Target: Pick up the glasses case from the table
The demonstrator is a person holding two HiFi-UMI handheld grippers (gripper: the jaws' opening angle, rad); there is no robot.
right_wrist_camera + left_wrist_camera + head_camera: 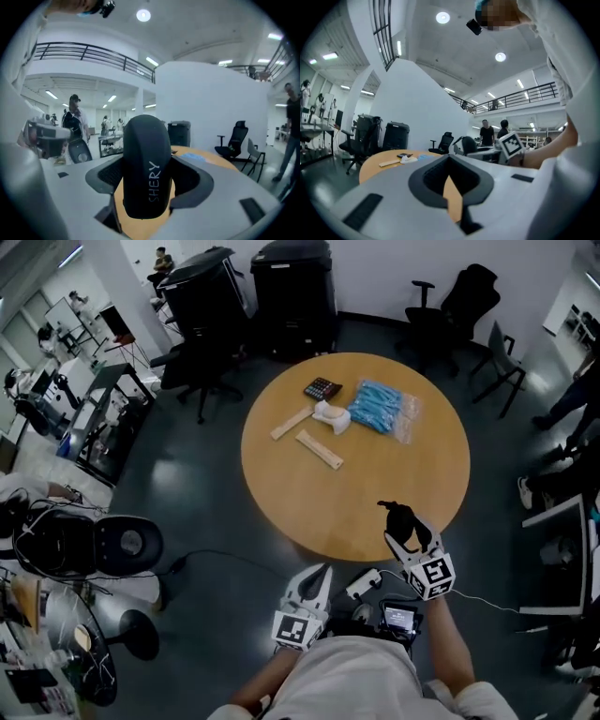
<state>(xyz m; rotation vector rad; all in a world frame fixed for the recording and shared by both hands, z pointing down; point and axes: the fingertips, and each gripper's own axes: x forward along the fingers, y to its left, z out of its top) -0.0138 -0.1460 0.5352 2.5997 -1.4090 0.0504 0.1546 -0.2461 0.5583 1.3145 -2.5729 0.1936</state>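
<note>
Clamped in right gripper, between white moulded jaws with ribbed dark pads: smooth matte-black glasses case with rounded dome end, lettered SHERY, at the 5 o'clock rim of round tan wooden table. Left gripper off the table at 6 o'clock, jaws pinched narrow, nothing between

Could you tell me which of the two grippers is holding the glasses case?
The right gripper: its jaws clamp the black glasses case, whereas the left gripper holds nothing.
</note>
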